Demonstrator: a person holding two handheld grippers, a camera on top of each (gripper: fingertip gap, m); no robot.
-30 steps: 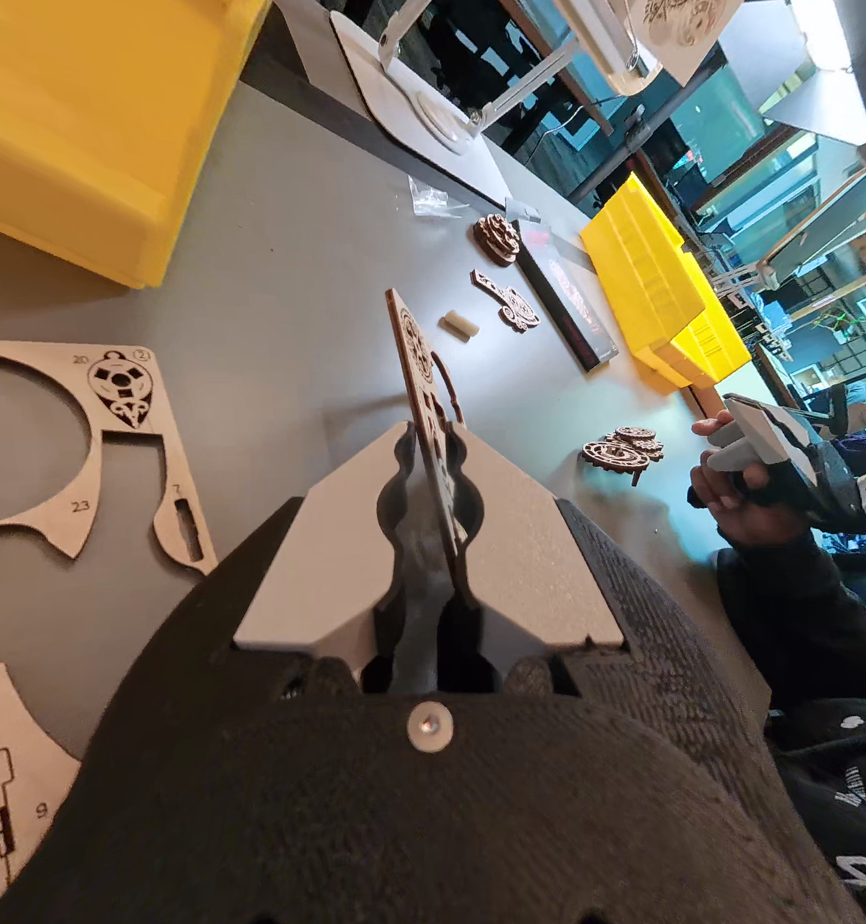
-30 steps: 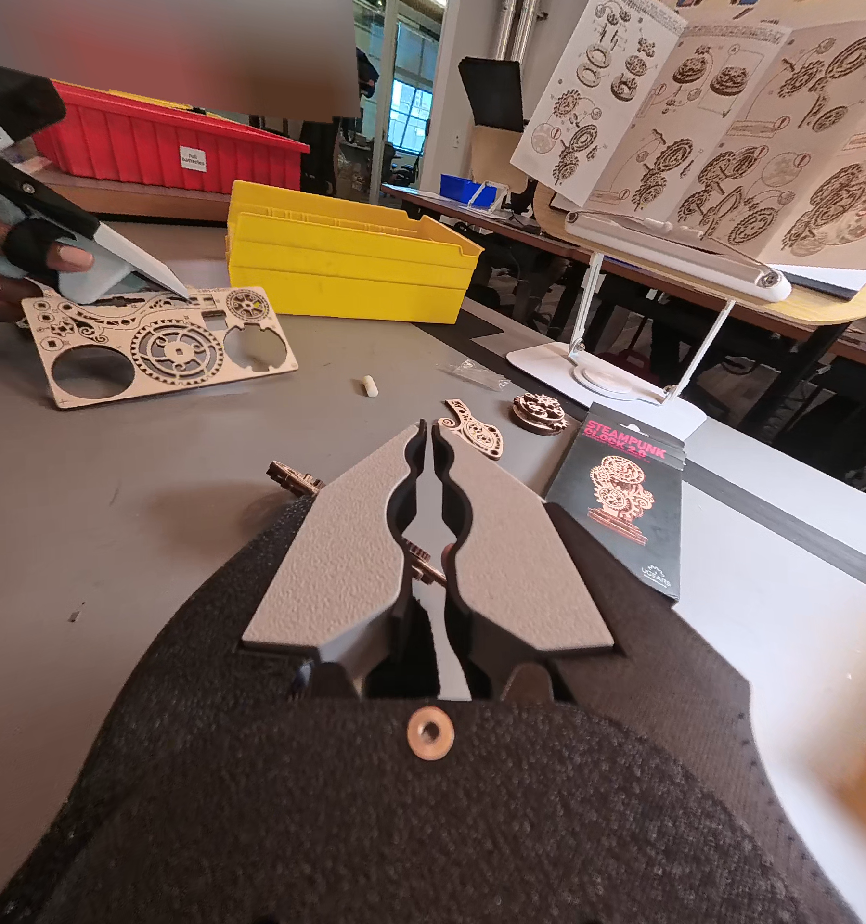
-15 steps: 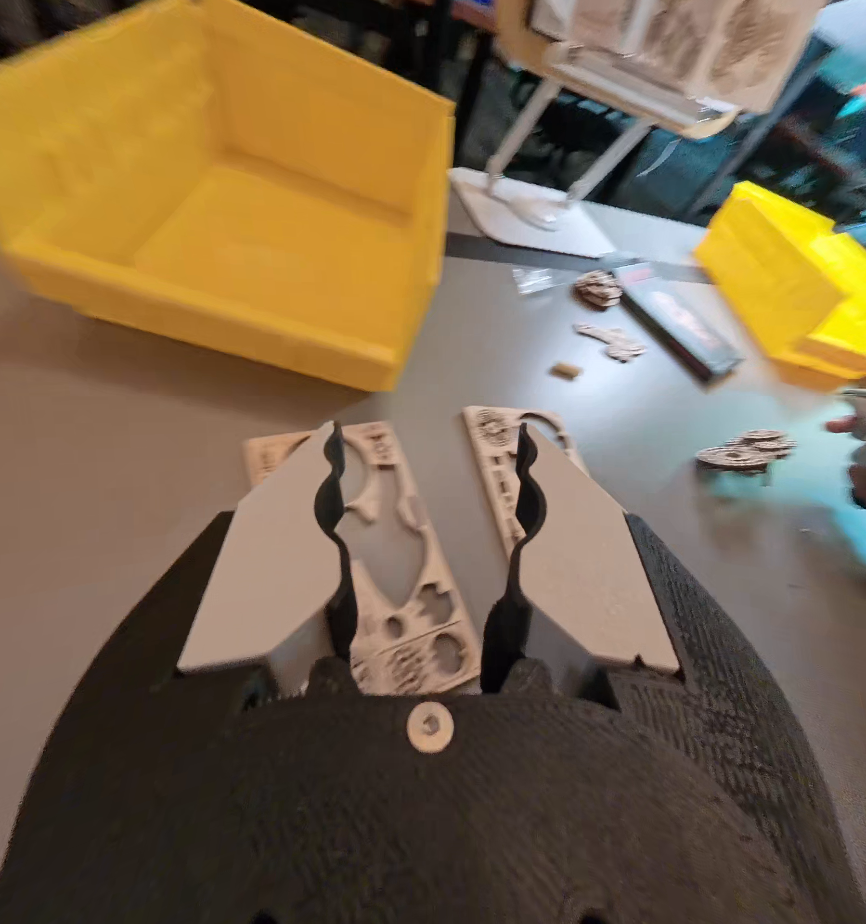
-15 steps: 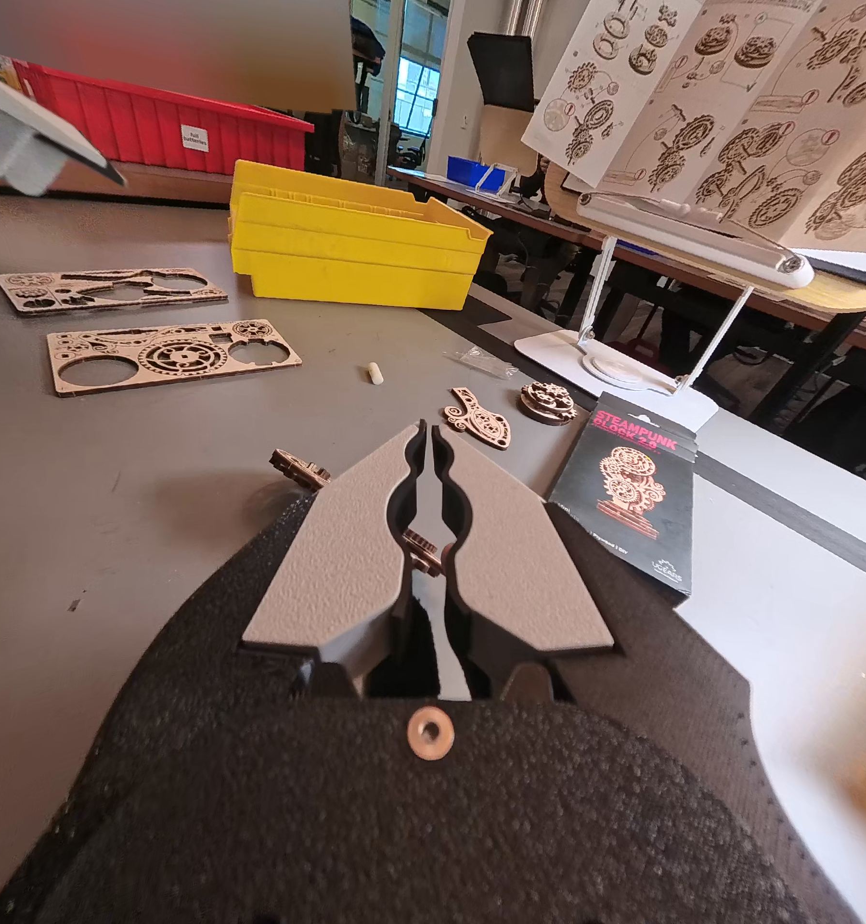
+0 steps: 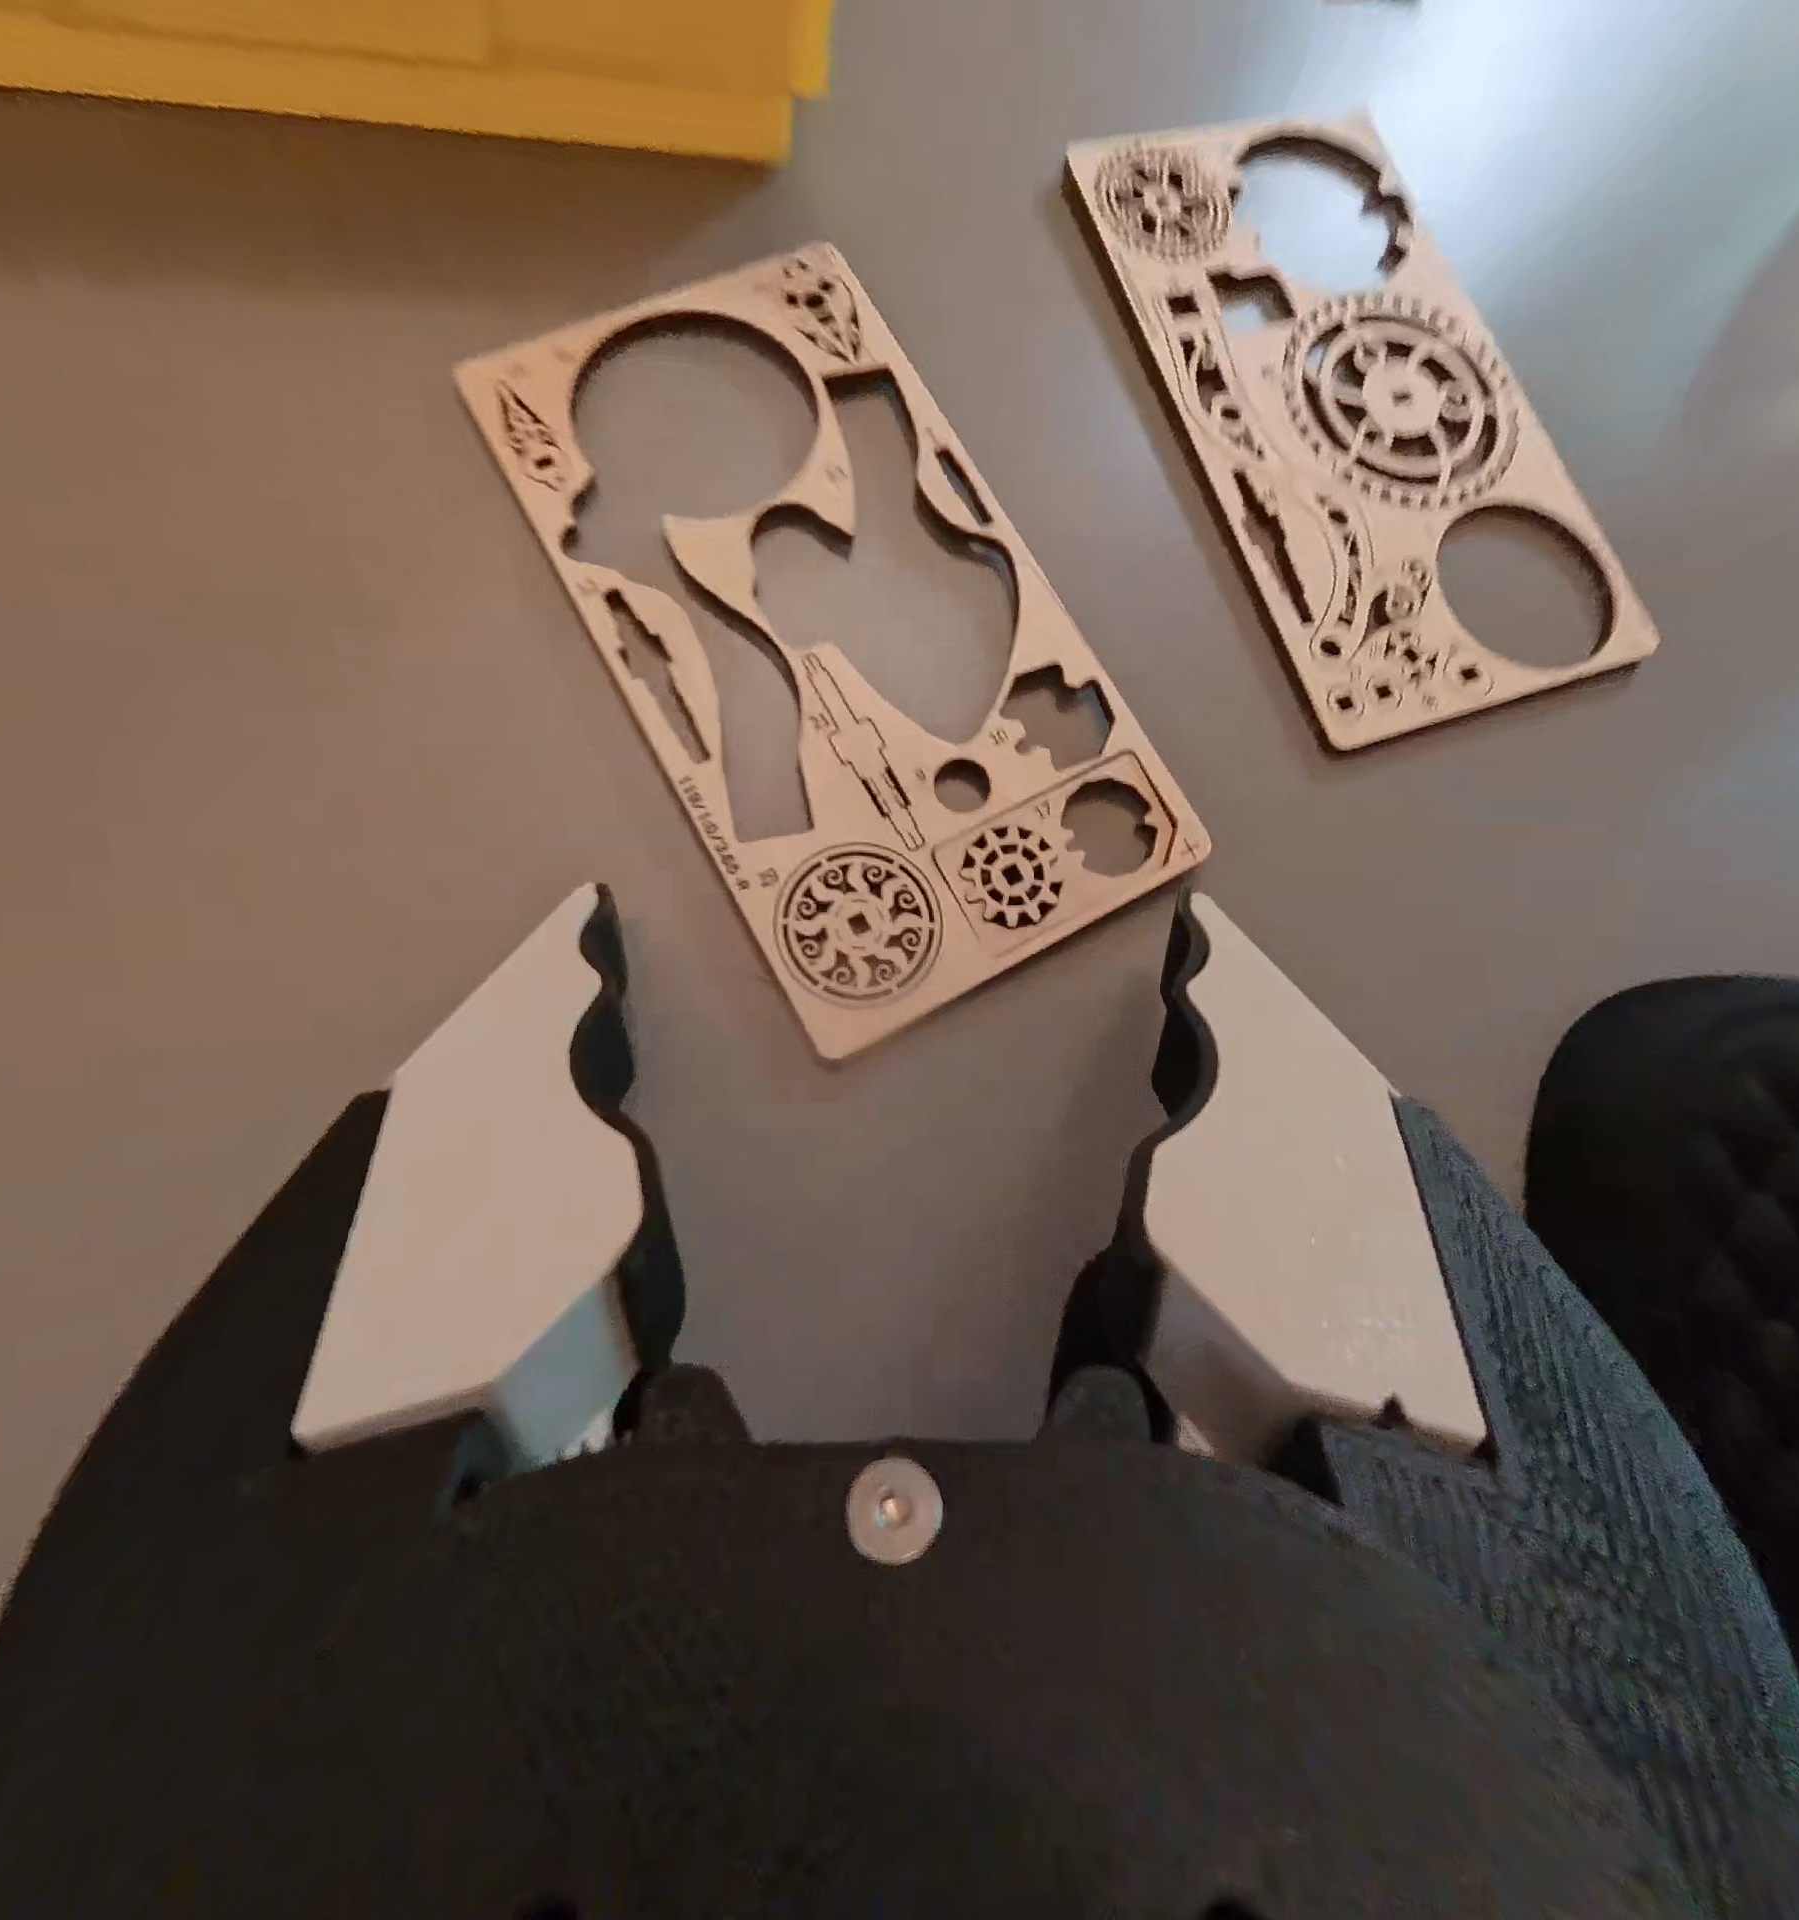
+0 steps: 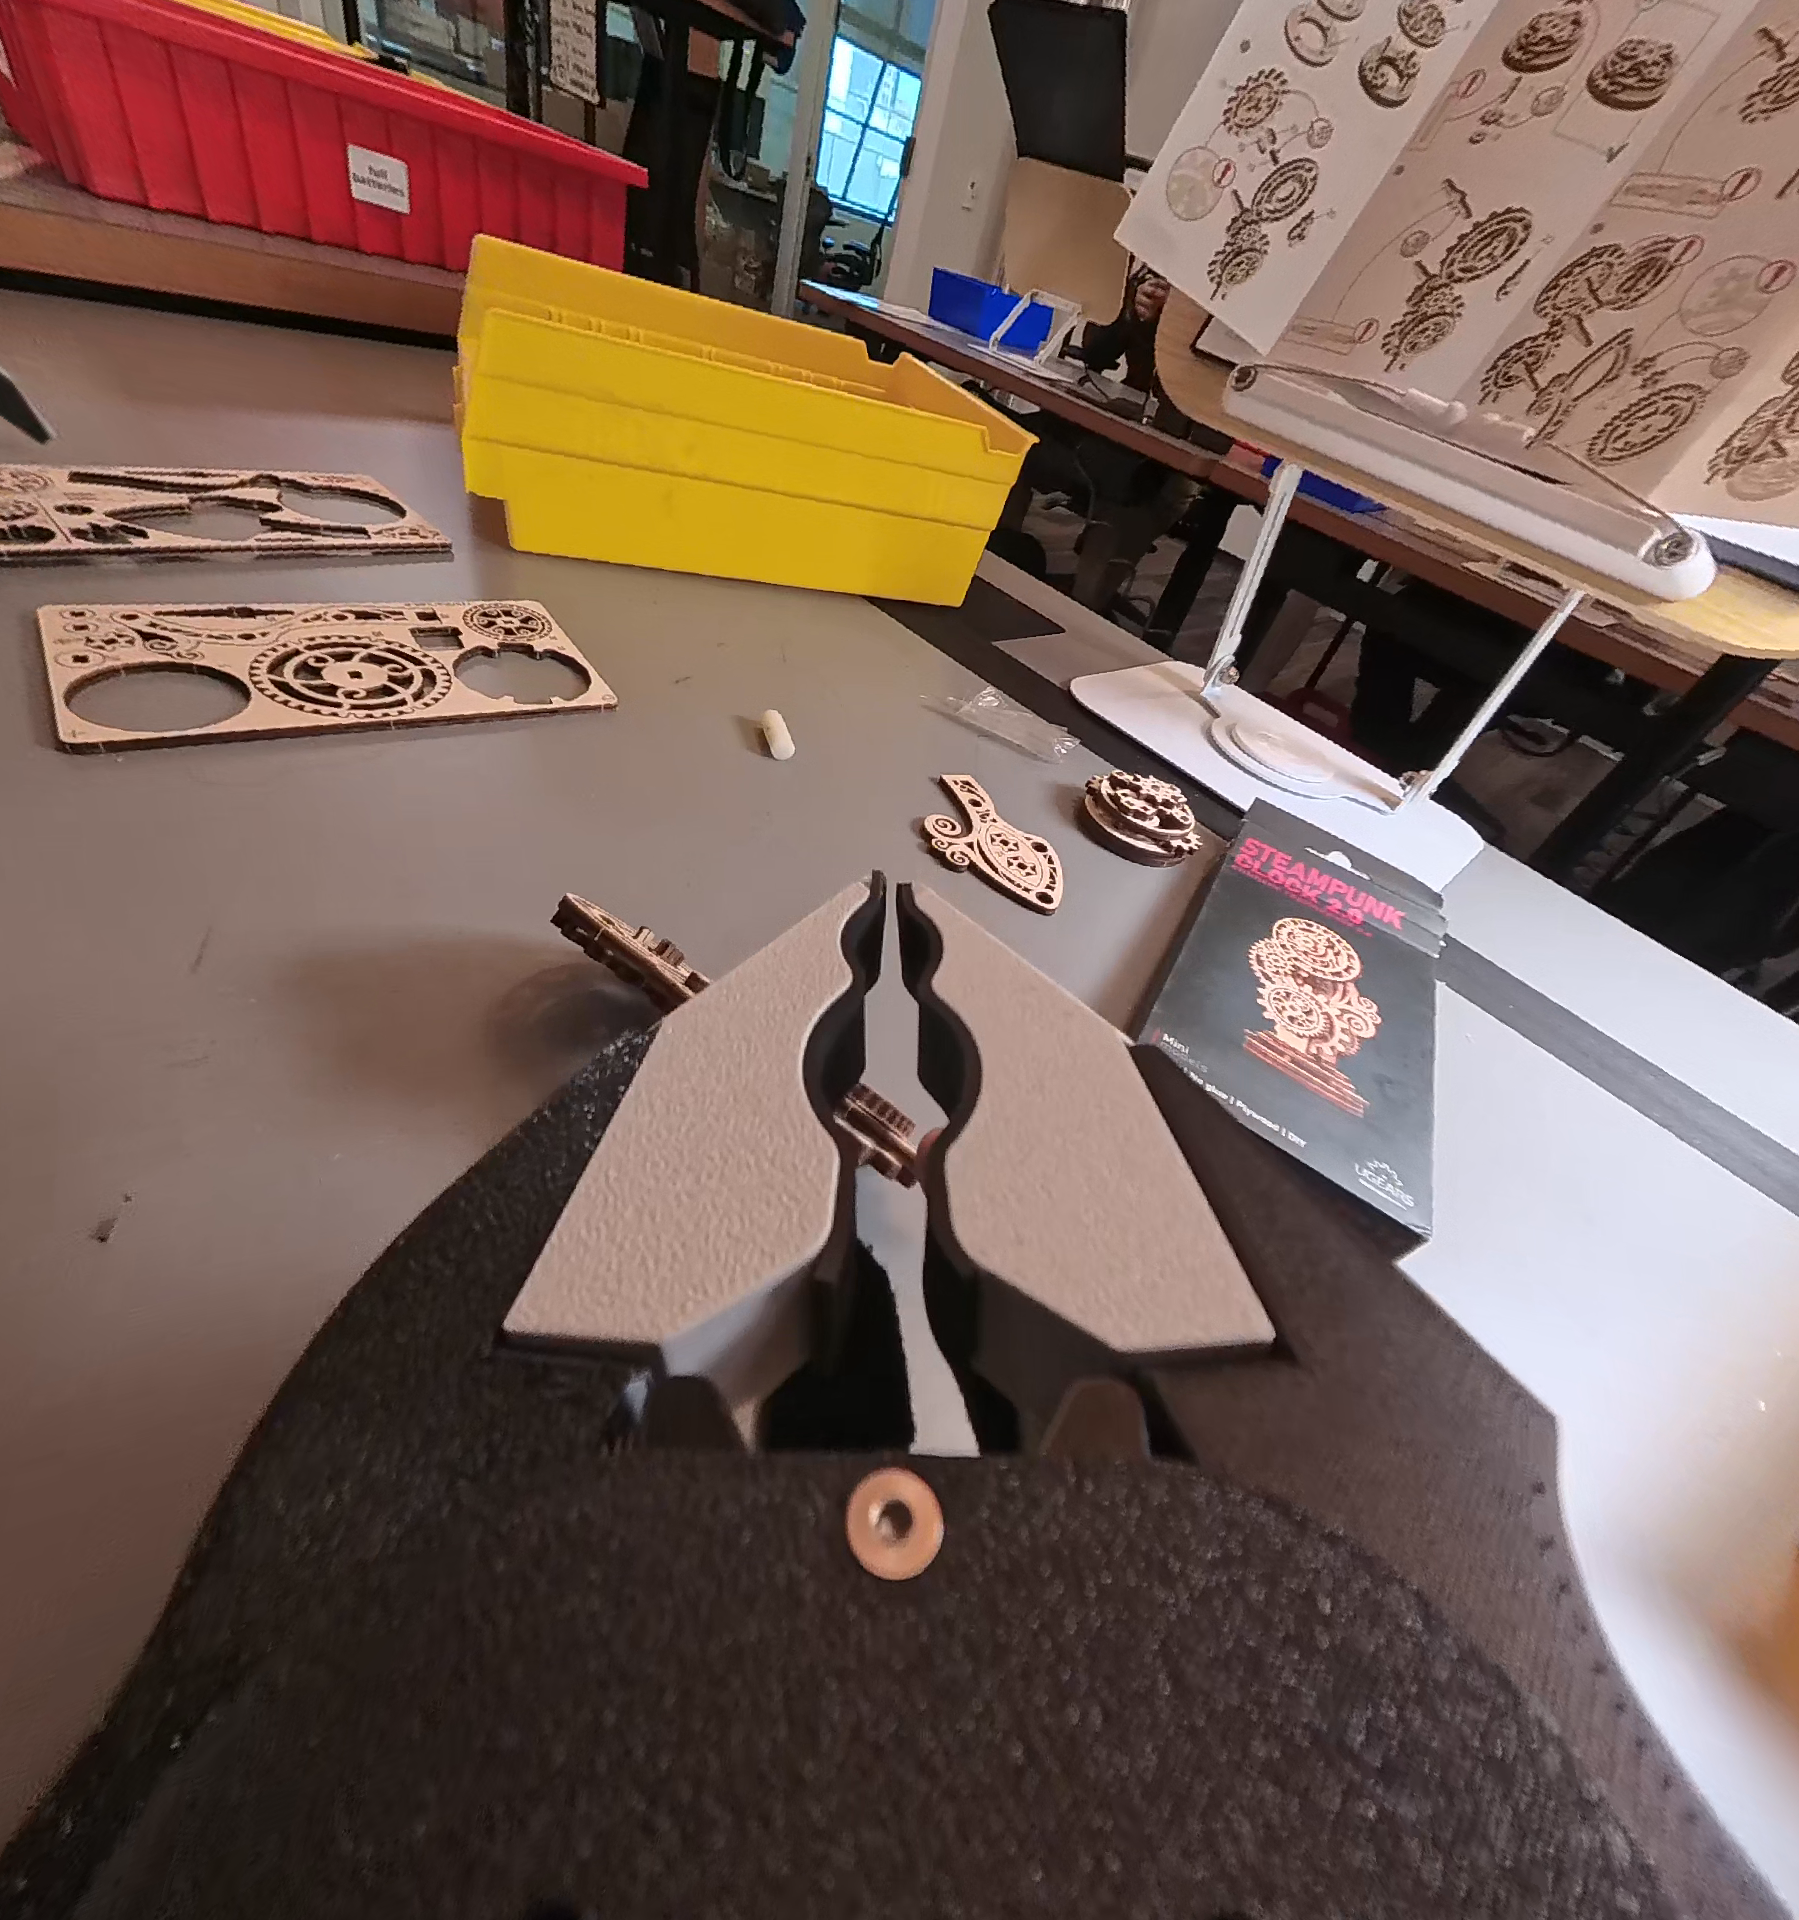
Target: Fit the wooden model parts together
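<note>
In the left wrist view my left gripper (image 5: 895,899) is wide open and empty, looking down on two flat wooden part sheets. The nearer sheet (image 5: 822,644) lies just beyond the fingertips, with several parts punched out. The second sheet (image 5: 1362,436) lies to its right and holds a large gear. My right gripper (image 6: 890,888) is shut on a small dark wooden gear assembly (image 6: 625,951), which sticks out to the left and hangs above the table. Both sheets also show in the right wrist view, one (image 6: 334,670) nearer and one (image 6: 178,514) farther, at far left.
Stacked yellow bins (image 6: 718,457) stand behind the sheets, one also in the left wrist view (image 5: 355,62). A curved wooden part (image 6: 994,842), a round gear assembly (image 6: 1139,816), a white peg (image 6: 777,732), a black box (image 6: 1300,1039) and a white instruction stand (image 6: 1290,717) are ahead. There is about 45 centimetres between the tips of the two grippers.
My left gripper let go of the wooden sheet it held on edge, opened wide and now looks down on both sheets lying flat. My right gripper has stayed shut on the gear assembly.
</note>
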